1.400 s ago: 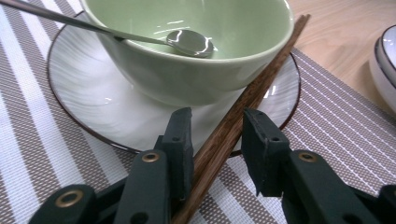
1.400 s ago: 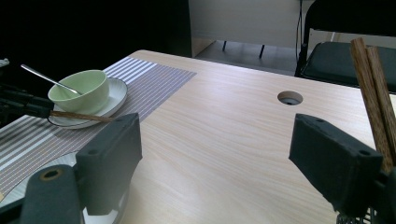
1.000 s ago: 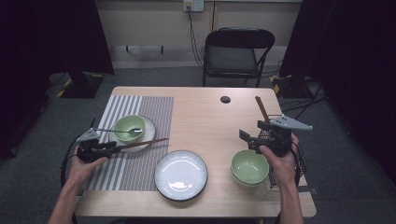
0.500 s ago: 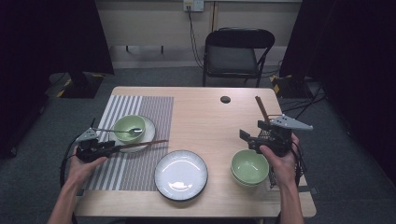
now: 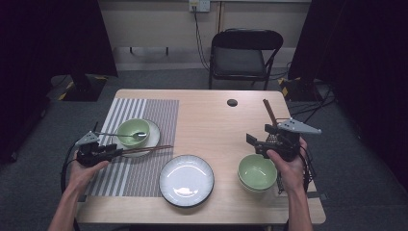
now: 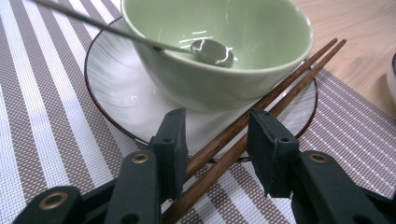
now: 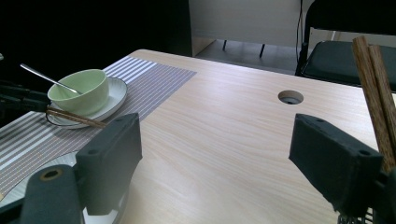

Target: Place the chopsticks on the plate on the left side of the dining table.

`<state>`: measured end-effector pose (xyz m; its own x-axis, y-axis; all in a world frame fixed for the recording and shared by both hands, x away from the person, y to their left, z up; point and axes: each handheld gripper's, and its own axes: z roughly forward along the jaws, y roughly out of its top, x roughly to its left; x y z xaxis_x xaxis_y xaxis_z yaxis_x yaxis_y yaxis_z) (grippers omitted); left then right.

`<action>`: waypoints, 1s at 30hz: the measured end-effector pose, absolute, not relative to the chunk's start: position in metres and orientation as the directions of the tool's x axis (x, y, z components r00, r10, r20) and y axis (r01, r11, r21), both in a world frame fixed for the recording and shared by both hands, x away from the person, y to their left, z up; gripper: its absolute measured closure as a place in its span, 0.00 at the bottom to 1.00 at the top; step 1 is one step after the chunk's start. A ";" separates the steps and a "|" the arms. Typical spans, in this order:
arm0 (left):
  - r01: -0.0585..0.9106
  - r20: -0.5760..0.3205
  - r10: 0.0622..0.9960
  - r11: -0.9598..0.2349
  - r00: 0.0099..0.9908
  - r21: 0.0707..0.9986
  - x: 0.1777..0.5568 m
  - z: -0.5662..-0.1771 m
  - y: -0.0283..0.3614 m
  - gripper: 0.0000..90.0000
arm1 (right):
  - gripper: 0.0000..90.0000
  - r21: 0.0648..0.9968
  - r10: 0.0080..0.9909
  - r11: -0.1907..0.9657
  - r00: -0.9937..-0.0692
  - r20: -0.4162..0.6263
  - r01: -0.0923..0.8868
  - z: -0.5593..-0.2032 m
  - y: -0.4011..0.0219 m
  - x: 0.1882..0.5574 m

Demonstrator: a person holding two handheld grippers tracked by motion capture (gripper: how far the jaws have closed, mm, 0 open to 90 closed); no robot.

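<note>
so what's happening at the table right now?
A person is laying a place setting. The left gripper has just been opening around a pair of chopsticks that rest on the saucer beside the green bowl holding a spoon. The right gripper hangs open over bare table.

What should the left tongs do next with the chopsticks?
Probably draw back. The left tongs have just been opening, their pads stand clear of the chopsticks, and those already rest on the plate beside the bowl.
</note>
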<state>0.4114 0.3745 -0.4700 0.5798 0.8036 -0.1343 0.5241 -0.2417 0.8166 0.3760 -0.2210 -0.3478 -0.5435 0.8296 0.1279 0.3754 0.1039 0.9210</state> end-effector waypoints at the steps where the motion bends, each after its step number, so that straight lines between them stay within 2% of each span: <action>1: 0.521 -0.134 0.801 -0.243 0.583 0.818 0.411 -0.469 0.374 0.65 | 0.18 0.922 0.829 0.105 -0.545 0.126 0.374 -0.348 -0.221 0.376; 18: 0.519 -0.115 0.790 -0.277 0.602 0.809 0.415 -0.475 0.360 0.62 | 0.18 0.918 0.821 0.118 -0.557 0.123 0.378 -0.349 -0.216 0.377; 23: 0.510 -0.101 0.788 -0.289 0.607 0.810 0.415 -0.475 0.362 0.68 | 0.18 0.919 0.823 0.117 -0.555 0.123 0.377 -0.349 -0.216 0.377; 30: 0.514 -0.112 0.792 -0.273 0.600 0.813 0.414 -0.475 0.367 0.68 | 0.18 0.920 0.822 0.115 -0.556 0.124 0.375 -0.349 -0.217 0.376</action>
<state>0.4138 0.3671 -0.4755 0.5995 0.7924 -0.1124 0.5138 -0.2734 0.8132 0.3763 -0.2174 -0.3487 -0.5557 0.8221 0.1241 0.3751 0.1148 0.9198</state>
